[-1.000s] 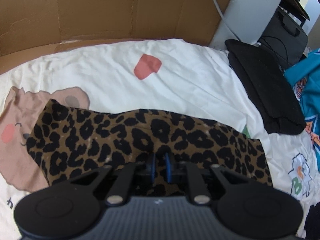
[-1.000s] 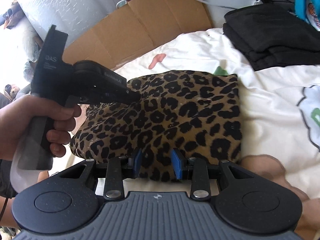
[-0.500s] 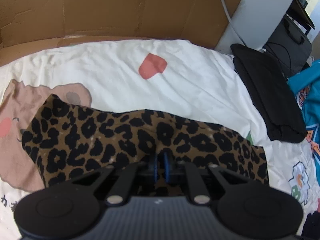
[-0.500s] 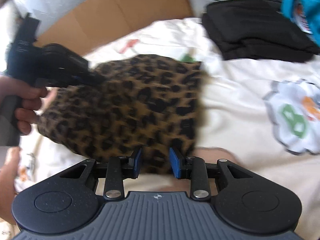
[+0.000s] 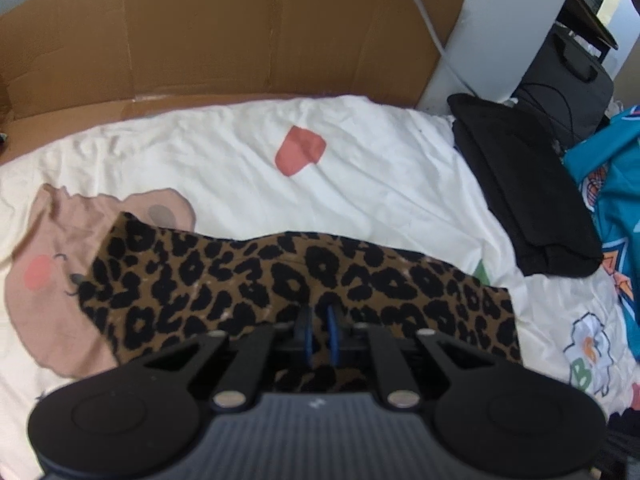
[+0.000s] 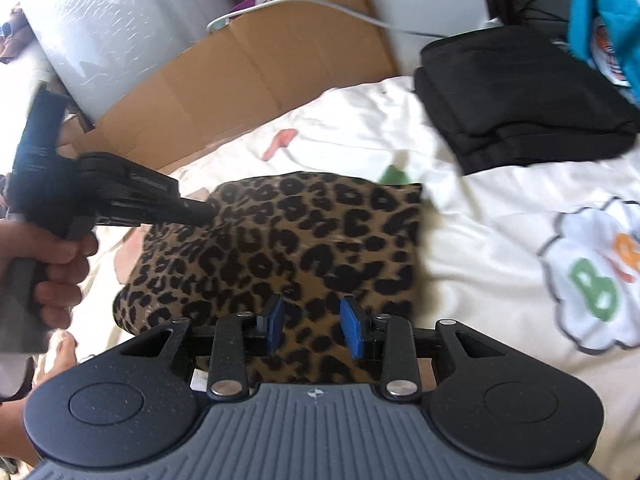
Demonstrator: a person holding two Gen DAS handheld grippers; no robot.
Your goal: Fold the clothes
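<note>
A leopard-print garment (image 5: 240, 280) lies folded across the white printed bedsheet (image 5: 380, 192). My left gripper (image 5: 320, 326) is shut on its near edge, with fabric pinched between the blue pads. In the right wrist view the same garment (image 6: 320, 232) spreads ahead, and the left gripper (image 6: 206, 210), held by a hand (image 6: 60, 272), grips its far left edge. My right gripper (image 6: 314, 326) hovers open over the garment's near edge, its blue pads well apart.
A stack of folded black clothes (image 5: 528, 192) (image 6: 520, 100) sits at the right of the sheet. A teal garment (image 5: 616, 208) lies beyond it. Flattened cardboard (image 5: 240, 40) stands behind the bed, and a dark suitcase (image 5: 572, 80) is at the far right.
The left gripper's pads have drawn closer together on the leopard fabric. The right gripper swung right, then back over the garment's near edge, staying open.
</note>
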